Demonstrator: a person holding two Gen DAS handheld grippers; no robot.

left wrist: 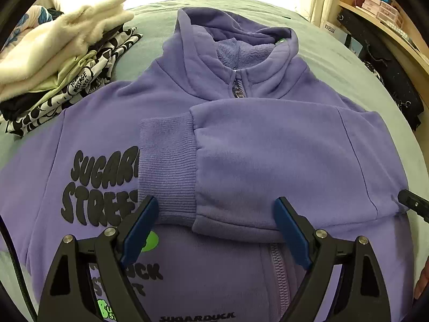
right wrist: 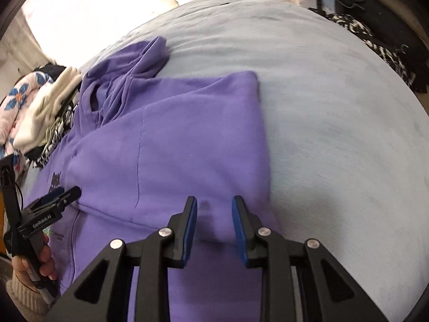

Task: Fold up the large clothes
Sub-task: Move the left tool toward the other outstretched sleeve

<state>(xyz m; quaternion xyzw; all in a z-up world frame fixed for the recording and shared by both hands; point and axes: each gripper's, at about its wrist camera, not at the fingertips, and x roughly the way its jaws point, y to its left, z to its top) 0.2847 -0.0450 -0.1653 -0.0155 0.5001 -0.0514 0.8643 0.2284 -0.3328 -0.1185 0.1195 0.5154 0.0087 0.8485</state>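
Observation:
A purple zip hoodie [left wrist: 112, 112] lies front-up on the bed, its hood [left wrist: 203, 26] pointing away from me. One sleeve [left wrist: 268, 155] is folded across the chest, and its ribbed cuff [left wrist: 166, 166] covers part of the black print. My left gripper [left wrist: 215, 202] hovers wide open over the sleeve's near edge with nothing between its pads. My right gripper [right wrist: 214, 201] is over the hoodie's [right wrist: 174, 139] right side near the folded shoulder. Its jaws stand narrowly apart and the fabric lies beneath them, unpinched. The left gripper [right wrist: 61, 194] also shows at the left of the right wrist view, held by a hand [right wrist: 34, 263].
A stack of folded clothes [left wrist: 61, 67] with a cream fleece on top sits at the hoodie's far left. Pale bedsheet [right wrist: 335, 134] stretches to the right. Dark bags and clothes [left wrist: 383, 75] lie beyond the bed's right edge, below a wooden shelf [left wrist: 380, 13].

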